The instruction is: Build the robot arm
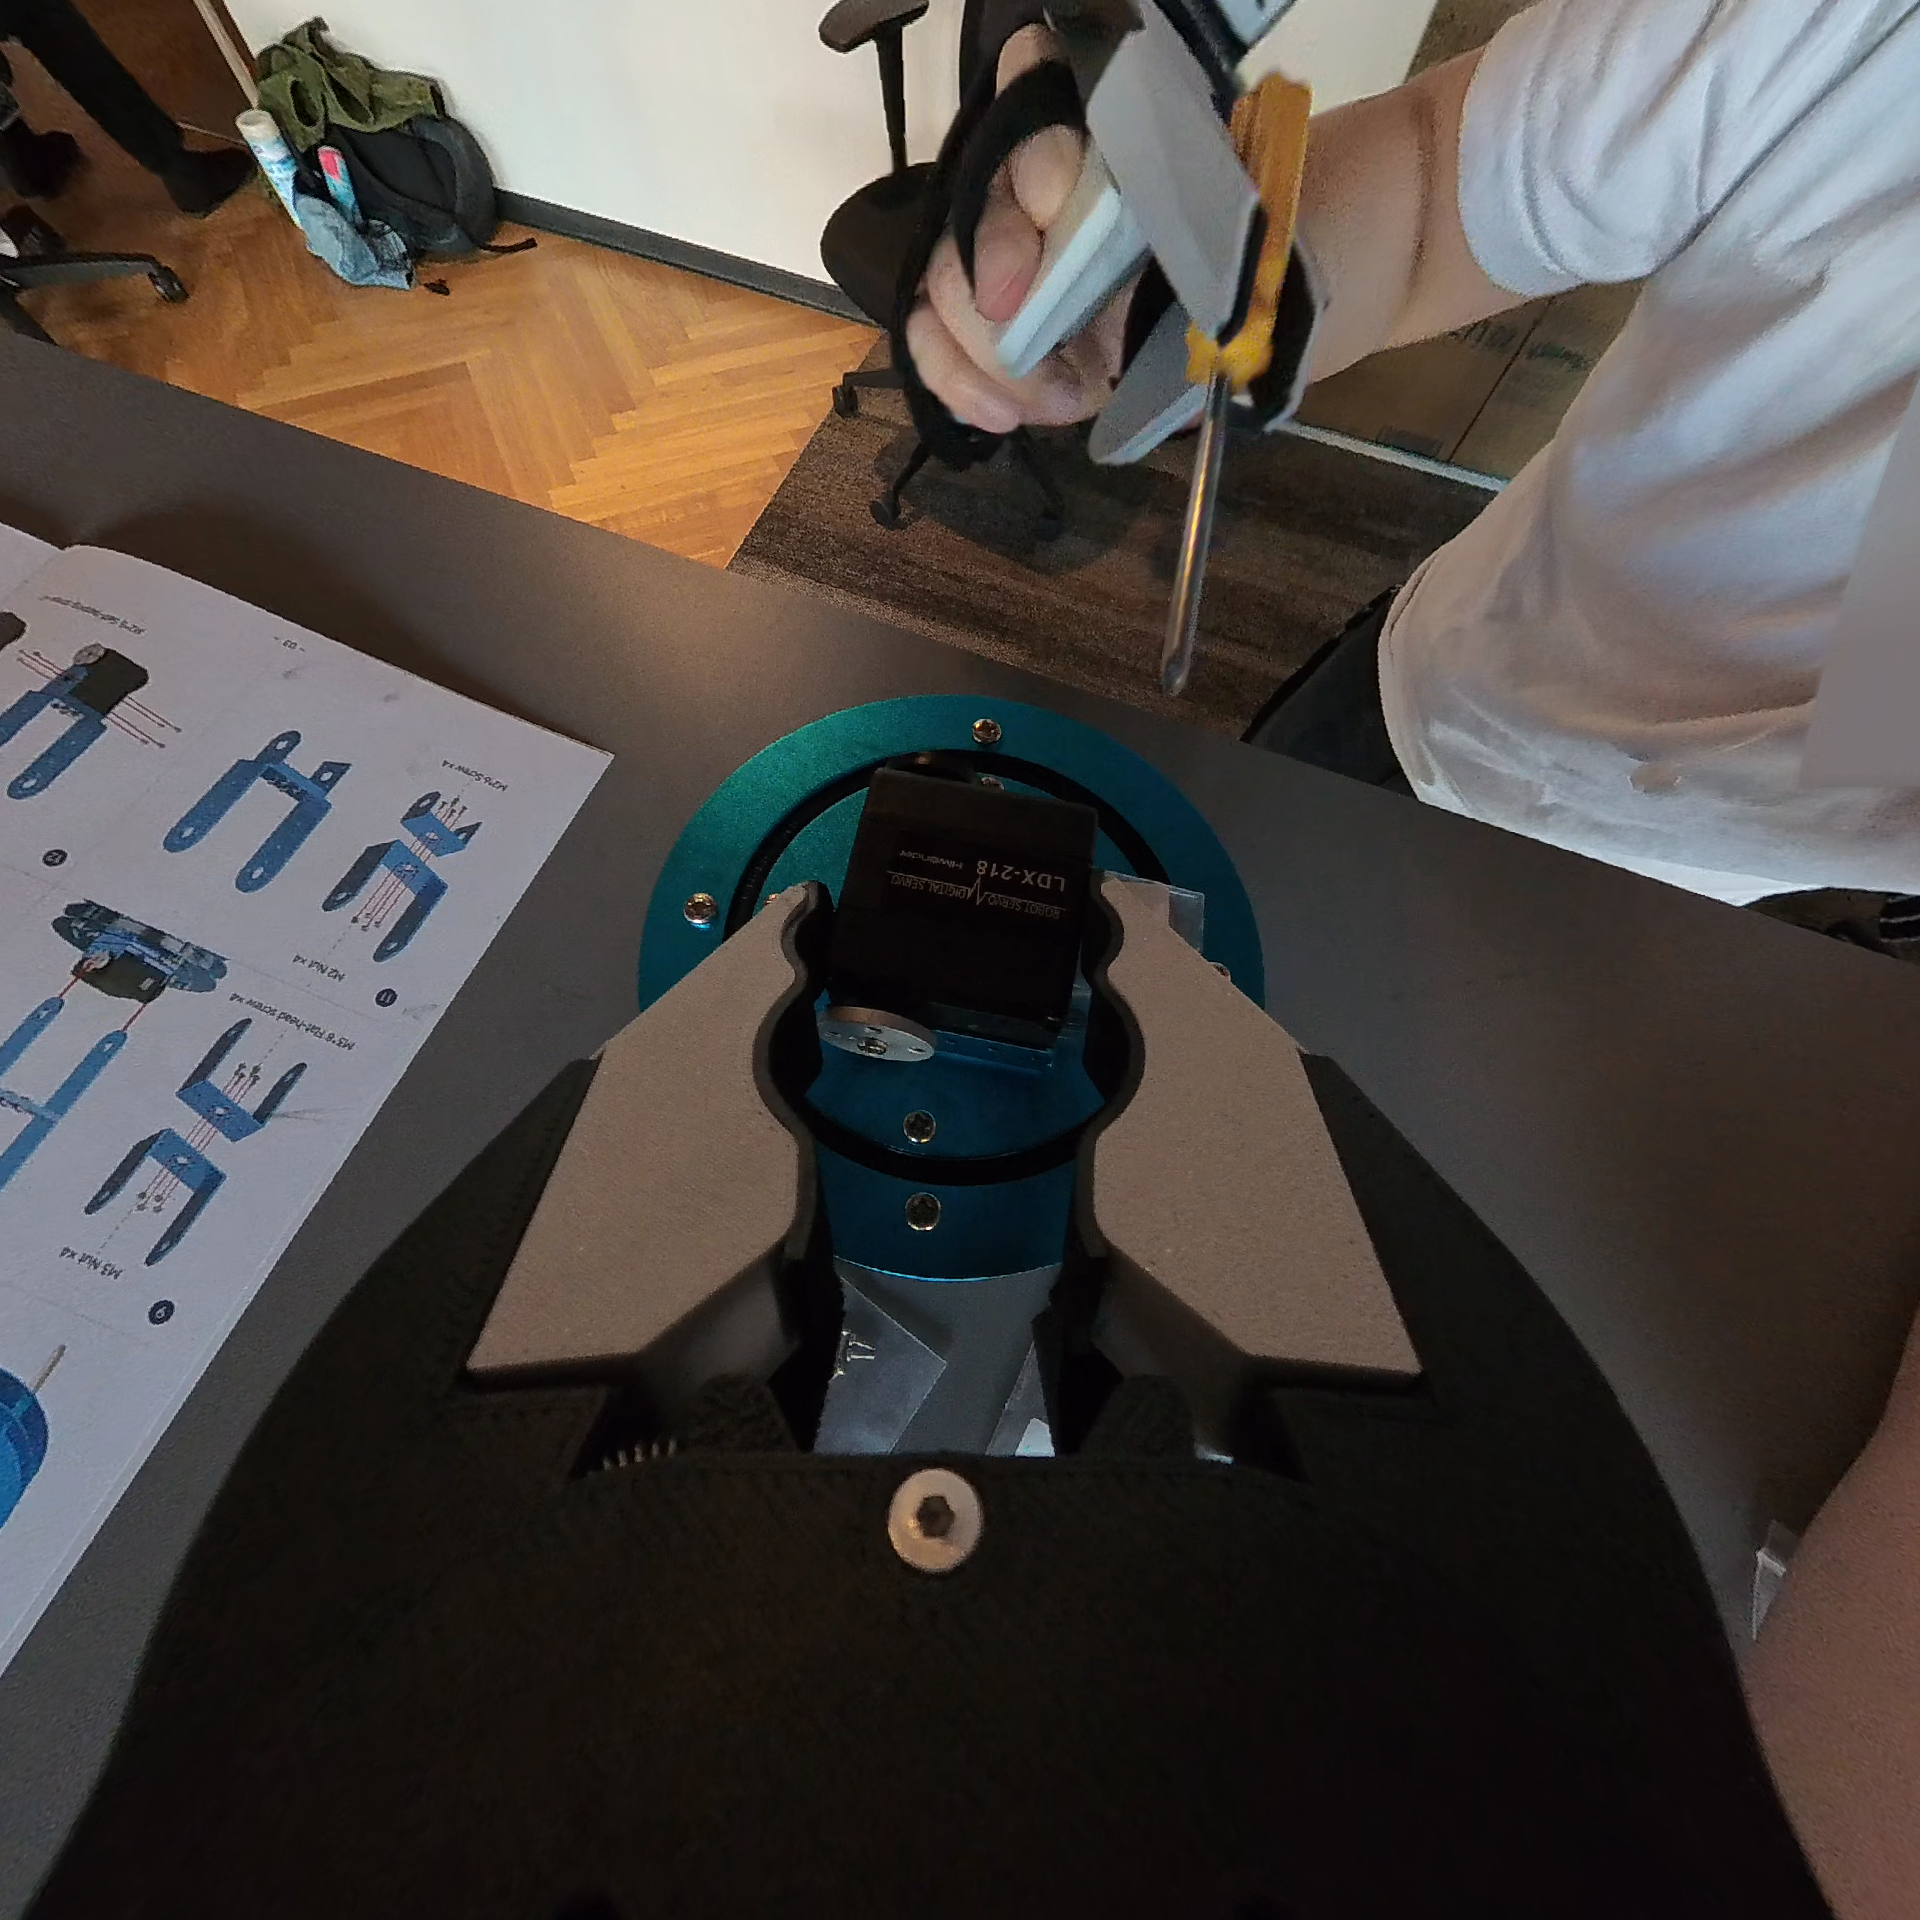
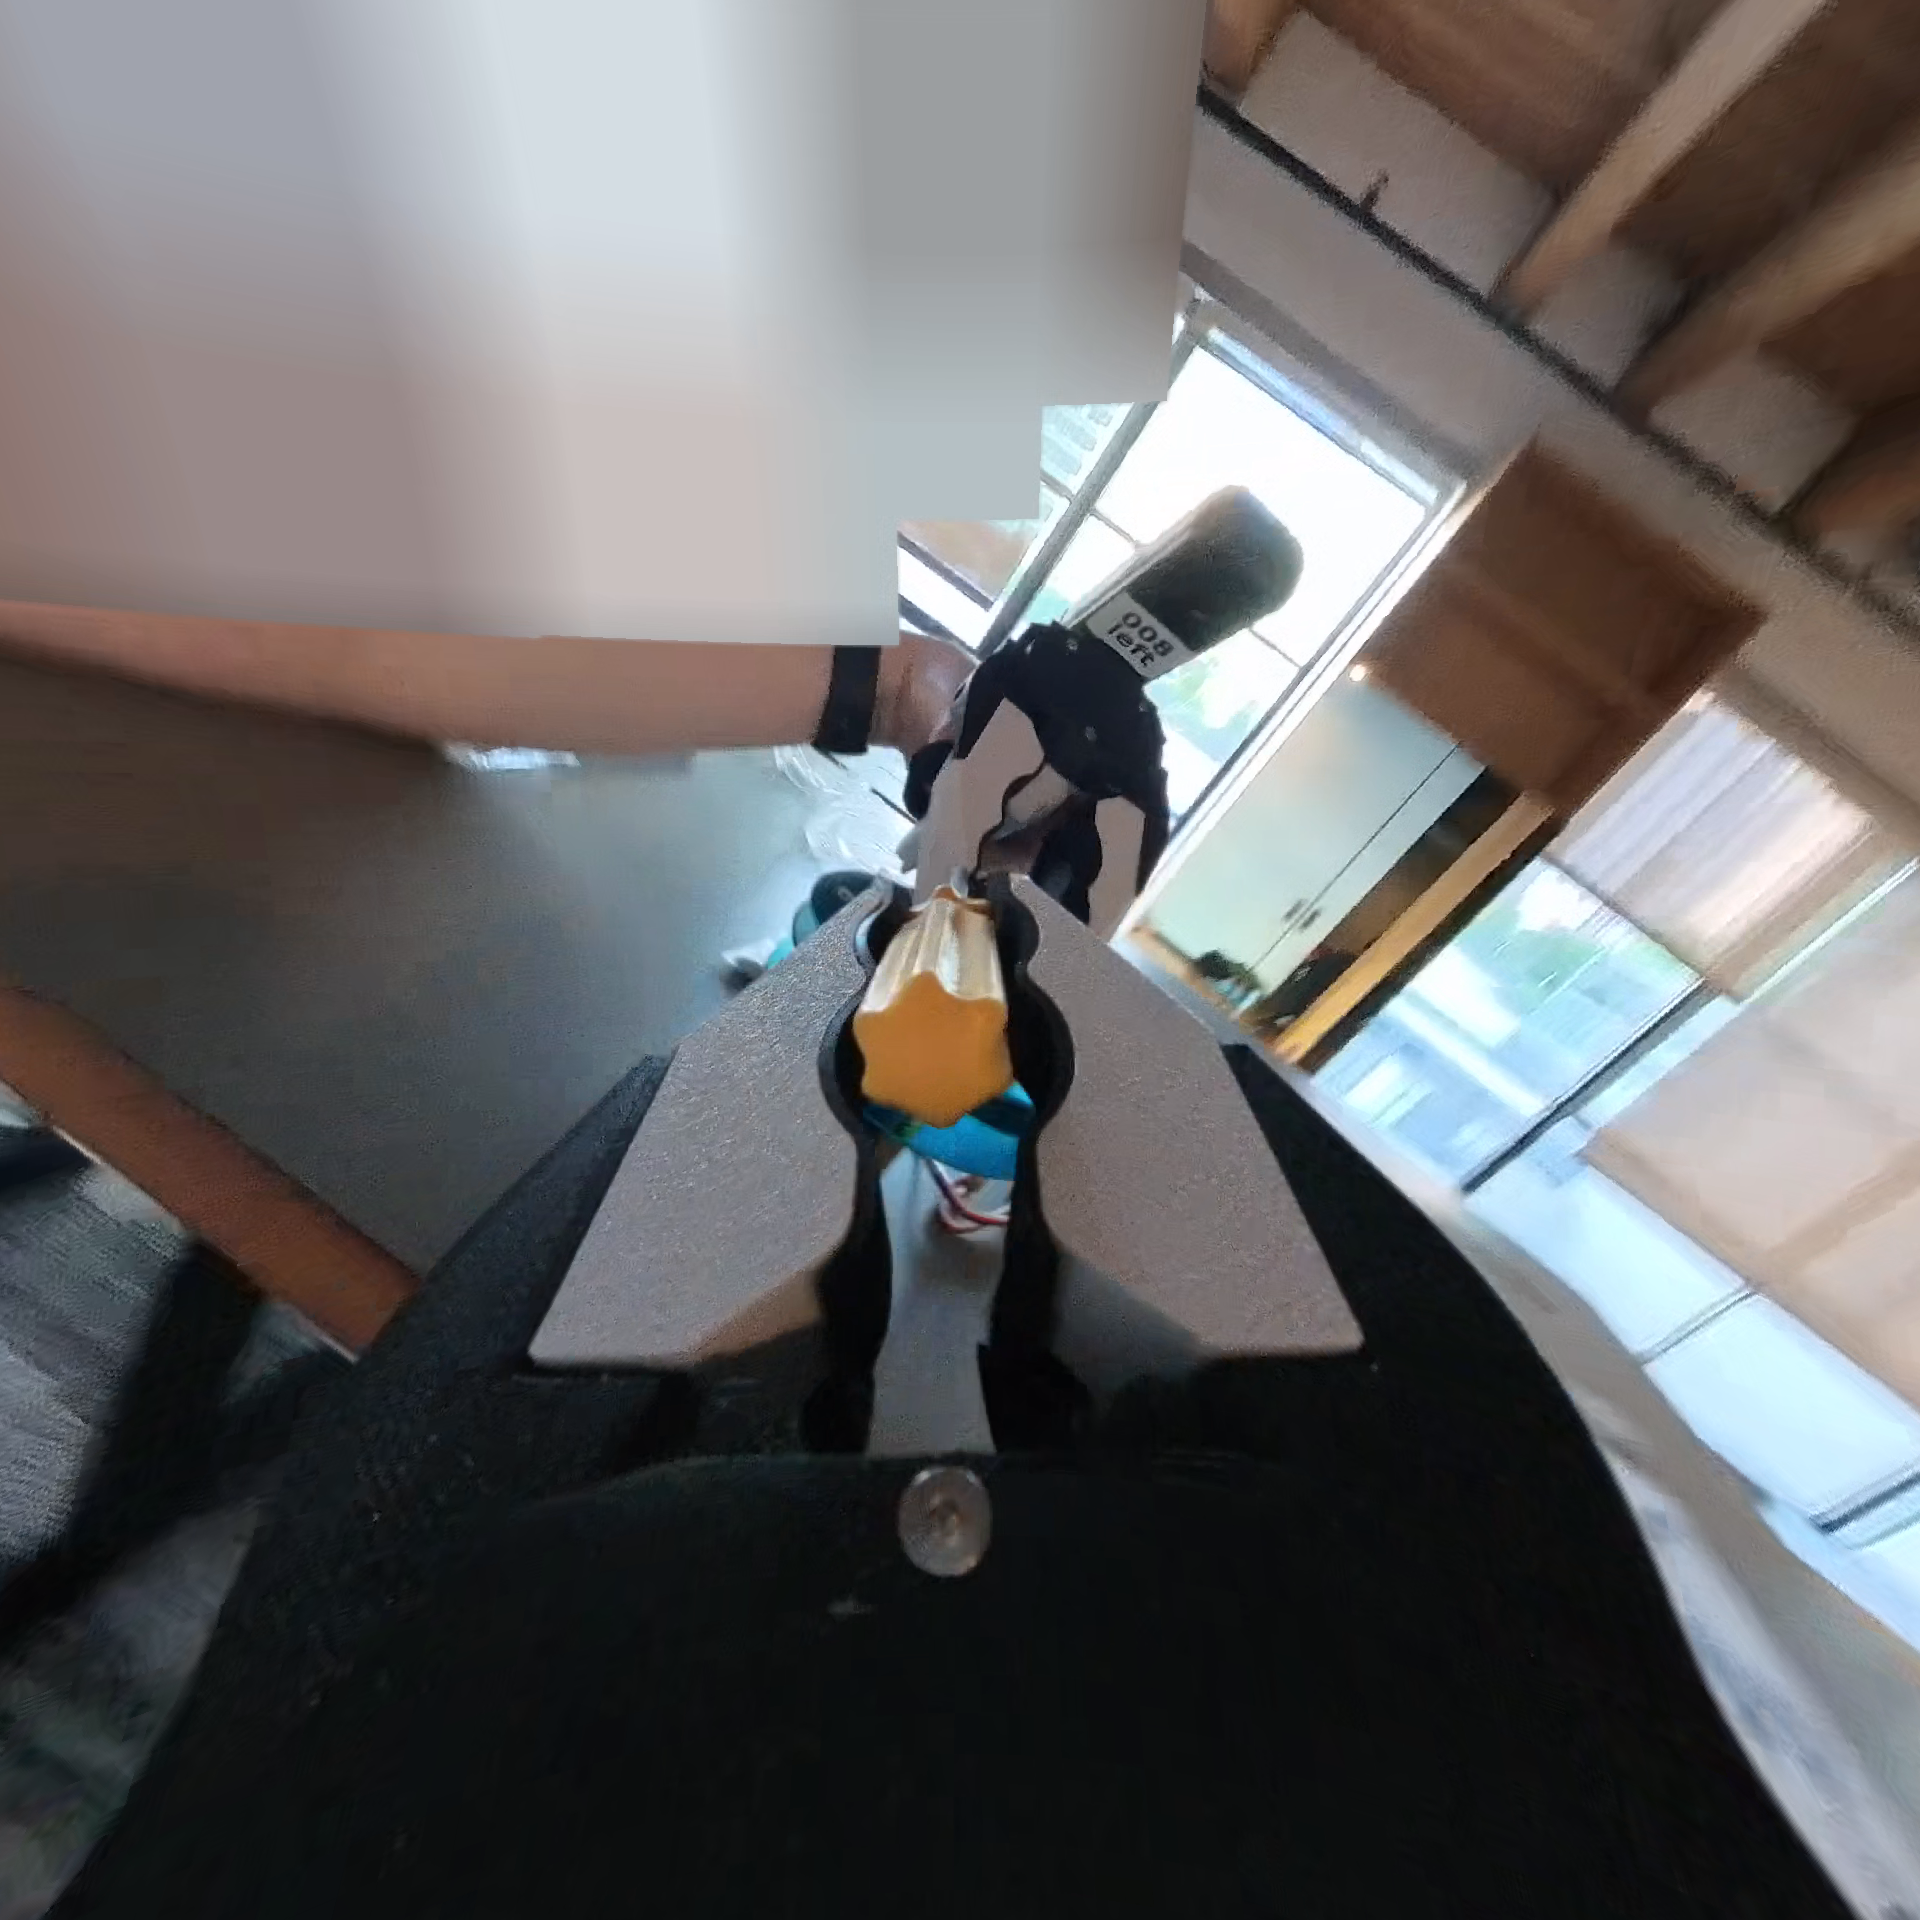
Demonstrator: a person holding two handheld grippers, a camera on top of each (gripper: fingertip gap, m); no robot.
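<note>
Left gripper (image 1: pixel 954 914) is sitting with its 2 grey fingers (image 1: pixel 675 1101) closed around a black servo (image 1: pixel 961 909); contact on both sides is looking likely, but I cannot tell for sure. Servo is standing tilted inside a teal ring base (image 1: pixel 686 862) near the desk's (image 1: pixel 1558 1039) far edge. Printed assembly sheet (image 1: pixel 260 883) is lying along the desk's left edge. Right gripper (image 2: pixel 940 914) is clamping a yellow-handled screwdriver (image 2: pixel 935 1023) by the handle. In the left wrist view, the screwdriver's shaft is pointing down, its tip hanging above and beyond the ring's far-right rim, not touching
</note>
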